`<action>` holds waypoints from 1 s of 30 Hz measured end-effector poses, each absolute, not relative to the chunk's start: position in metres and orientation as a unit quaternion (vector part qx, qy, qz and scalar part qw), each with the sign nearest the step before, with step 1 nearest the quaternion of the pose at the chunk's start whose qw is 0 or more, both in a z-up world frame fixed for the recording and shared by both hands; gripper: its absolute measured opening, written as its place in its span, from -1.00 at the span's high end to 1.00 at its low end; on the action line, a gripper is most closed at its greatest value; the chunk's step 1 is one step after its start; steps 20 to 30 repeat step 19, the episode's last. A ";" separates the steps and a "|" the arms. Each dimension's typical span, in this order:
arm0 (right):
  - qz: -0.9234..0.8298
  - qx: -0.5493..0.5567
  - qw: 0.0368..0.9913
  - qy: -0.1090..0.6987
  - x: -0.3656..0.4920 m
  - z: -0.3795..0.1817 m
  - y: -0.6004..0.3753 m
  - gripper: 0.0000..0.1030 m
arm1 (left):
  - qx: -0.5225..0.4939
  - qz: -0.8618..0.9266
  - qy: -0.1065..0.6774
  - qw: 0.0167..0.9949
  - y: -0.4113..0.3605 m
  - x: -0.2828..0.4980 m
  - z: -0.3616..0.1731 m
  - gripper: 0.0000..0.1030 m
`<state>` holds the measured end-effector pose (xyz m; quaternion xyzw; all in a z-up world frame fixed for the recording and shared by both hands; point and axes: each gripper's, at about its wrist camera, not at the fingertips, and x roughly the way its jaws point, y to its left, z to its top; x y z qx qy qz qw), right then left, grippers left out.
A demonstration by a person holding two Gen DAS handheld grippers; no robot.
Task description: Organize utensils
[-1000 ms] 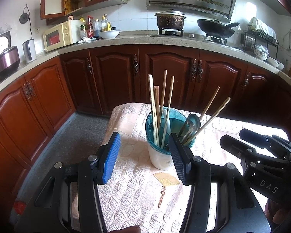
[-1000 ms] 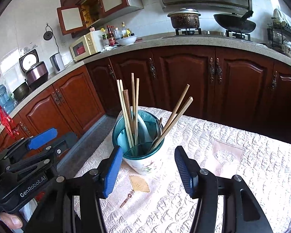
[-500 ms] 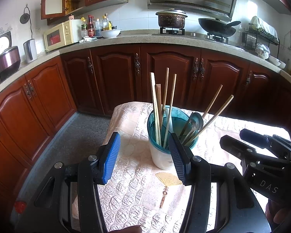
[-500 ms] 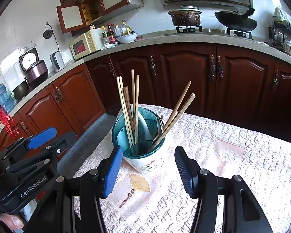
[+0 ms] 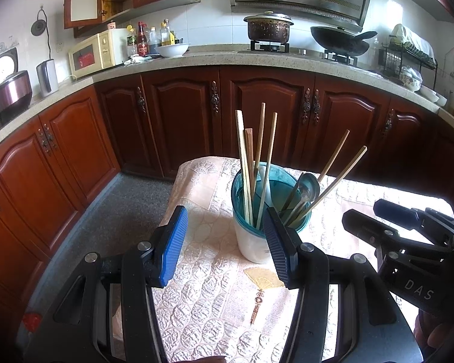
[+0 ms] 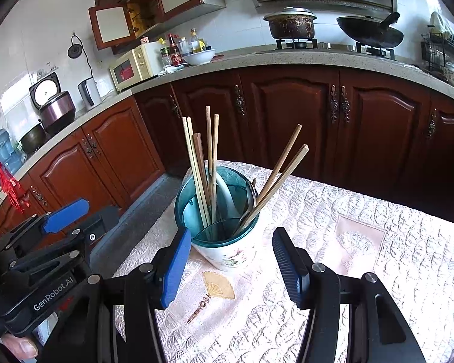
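A white utensil holder with a teal rim (image 5: pixel 254 243) (image 6: pixel 227 251) stands on the quilted tablecloth (image 5: pixel 202 296) (image 6: pixel 378 260). Several wooden chopsticks (image 5: pixel 251 157) (image 6: pixel 201 163) stand in its left compartment. Two more chopsticks (image 5: pixel 339 178) (image 6: pixel 283 169) lean right beside a metal spoon (image 5: pixel 307 186). A white spoon (image 6: pixel 225 193) rests inside too. My left gripper (image 5: pixel 224 248) is open, empty, just in front of the holder. My right gripper (image 6: pixel 231 266) is open and empty, its fingers either side of the holder's near face without touching. Each view shows the other gripper (image 5: pixel 408 242) (image 6: pixel 39 260) at the side.
Dark wooden cabinets (image 5: pixel 272 115) and a stone counter (image 5: pixel 257 60) run behind the table. On the counter stand a pot (image 5: pixel 268 27), a wok (image 5: pixel 339 40), a microwave (image 5: pixel 97 51) and bottles. A fan-shaped print (image 6: pixel 218 286) marks the cloth in front of the holder.
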<state>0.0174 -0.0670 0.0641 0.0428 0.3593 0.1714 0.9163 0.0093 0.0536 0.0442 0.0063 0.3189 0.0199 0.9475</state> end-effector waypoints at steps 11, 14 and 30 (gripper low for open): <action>0.174 0.041 0.914 0.364 0.018 0.061 -0.065 -0.05 | 0.009 0.018 0.322 0.946 0.053 0.008 0.042 0.01; 0.173 0.040 0.914 0.365 0.017 0.059 -0.064 -0.05 | 0.010 0.014 0.323 0.946 0.052 0.008 0.041 0.01; 0.166 0.050 0.915 0.363 0.014 0.053 -0.074 -0.05 | 0.015 0.012 0.321 0.947 0.052 0.009 0.038 0.01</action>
